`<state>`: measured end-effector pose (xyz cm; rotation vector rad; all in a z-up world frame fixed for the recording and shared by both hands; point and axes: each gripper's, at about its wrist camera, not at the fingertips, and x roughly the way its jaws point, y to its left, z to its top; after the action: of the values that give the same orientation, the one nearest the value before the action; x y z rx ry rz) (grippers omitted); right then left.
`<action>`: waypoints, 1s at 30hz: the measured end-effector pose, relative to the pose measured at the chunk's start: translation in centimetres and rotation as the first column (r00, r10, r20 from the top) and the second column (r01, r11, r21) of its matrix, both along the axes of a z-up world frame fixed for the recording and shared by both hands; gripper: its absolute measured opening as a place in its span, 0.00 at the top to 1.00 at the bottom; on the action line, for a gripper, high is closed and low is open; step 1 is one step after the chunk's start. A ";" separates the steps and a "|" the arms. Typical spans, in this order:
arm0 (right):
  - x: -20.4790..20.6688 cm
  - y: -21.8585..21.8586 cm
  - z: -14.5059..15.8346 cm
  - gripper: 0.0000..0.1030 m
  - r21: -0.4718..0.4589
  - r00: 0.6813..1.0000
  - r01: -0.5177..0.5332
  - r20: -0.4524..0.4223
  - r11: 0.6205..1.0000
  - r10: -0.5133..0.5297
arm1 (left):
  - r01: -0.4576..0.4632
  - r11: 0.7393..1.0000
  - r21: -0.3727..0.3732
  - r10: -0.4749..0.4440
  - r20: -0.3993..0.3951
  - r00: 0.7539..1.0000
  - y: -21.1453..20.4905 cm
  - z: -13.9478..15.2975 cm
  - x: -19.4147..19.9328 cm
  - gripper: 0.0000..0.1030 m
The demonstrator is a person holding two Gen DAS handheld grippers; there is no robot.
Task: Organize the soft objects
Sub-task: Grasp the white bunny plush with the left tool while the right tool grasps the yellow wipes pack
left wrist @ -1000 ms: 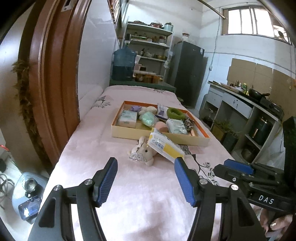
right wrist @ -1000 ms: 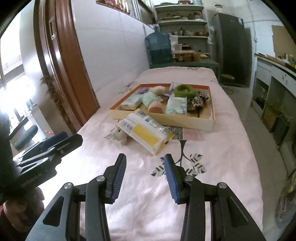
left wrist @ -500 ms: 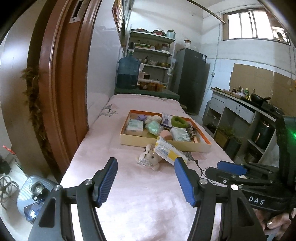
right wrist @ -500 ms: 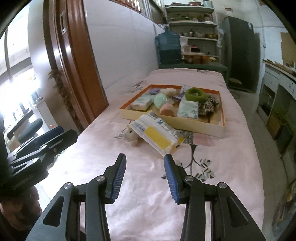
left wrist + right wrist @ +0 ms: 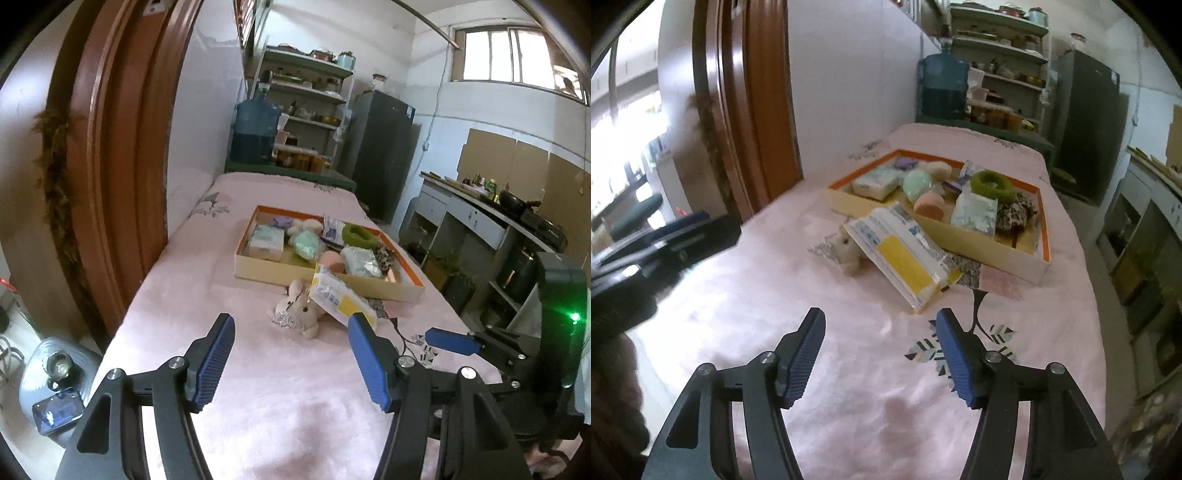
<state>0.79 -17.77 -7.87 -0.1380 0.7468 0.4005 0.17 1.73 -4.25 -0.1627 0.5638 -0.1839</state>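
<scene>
Both hand-held grippers hover over the pink bed, nothing between the jaws of either.

Left gripper (image 5: 290,354): lower centre of the left wrist view, jaws wide apart, empty. Right gripper (image 5: 879,356): lower centre of the right wrist view, jaws have just been opening, now wide apart, empty. In the left view the right gripper (image 5: 452,341) shows at lower right with a green light on its body; in the right view the left one (image 5: 665,243) sits at mid left, blurred.

Soft items:
- Box (image 5: 1015,254), orange rim, cream walls, on the bed at upper centre of the right view. Inside: white pack (image 5: 873,182) at the left end, mint puff (image 5: 918,184), peach sponge (image 5: 929,205), green ring (image 5: 991,182), teal-white pack (image 5: 975,214), dark speckled item (image 5: 1015,216) at the right end. Small purple and cream items at the back, too small to tell.
- Plush toy (image 5: 844,249) lies on the bed just in front of the box, outside it.
- Flat packet (image 5: 901,258), white with a yellow panel, tilted, upper edge resting on the toy and near the box wall, lower edge on the bed. Left view shows the same: toy (image 5: 299,314), packet (image 5: 338,297), box (image 5: 269,271).

Bed cover (image 5: 775,314) has a leaf print just beyond the right gripper's right finger.
</scene>
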 end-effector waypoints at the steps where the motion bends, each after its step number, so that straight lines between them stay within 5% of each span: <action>1: 0.3 0.1 -0.4 0.37 -0.016 1.000 0.000 -0.004 1.000 0.000 | 0.004 1.000 0.002 -0.004 -0.007 1.000 -0.1 -0.2 0.4 0.38; 11: 5.8 1.4 -2.5 0.36 -0.124 0.999 -0.027 -0.040 0.992 0.022 | 0.025 0.999 0.024 -0.023 -0.080 0.997 -0.6 -1.6 4.5 0.38; 26: 10.2 4.3 -5.4 0.36 -0.305 0.996 -0.082 0.019 0.949 0.093 | 0.152 0.988 0.039 -0.144 -0.160 0.976 -1.7 -3.8 8.5 0.38; 30: 11.2 4.2 -5.7 0.53 -0.288 0.997 -0.074 0.015 0.955 0.082 | 0.164 0.986 0.023 -0.157 -0.179 0.971 -1.8 -4.3 9.3 0.38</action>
<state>11.96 -13.58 -13.60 -0.4466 0.7719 0.3627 9.49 -0.09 -8.53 -0.0974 0.7580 -0.3183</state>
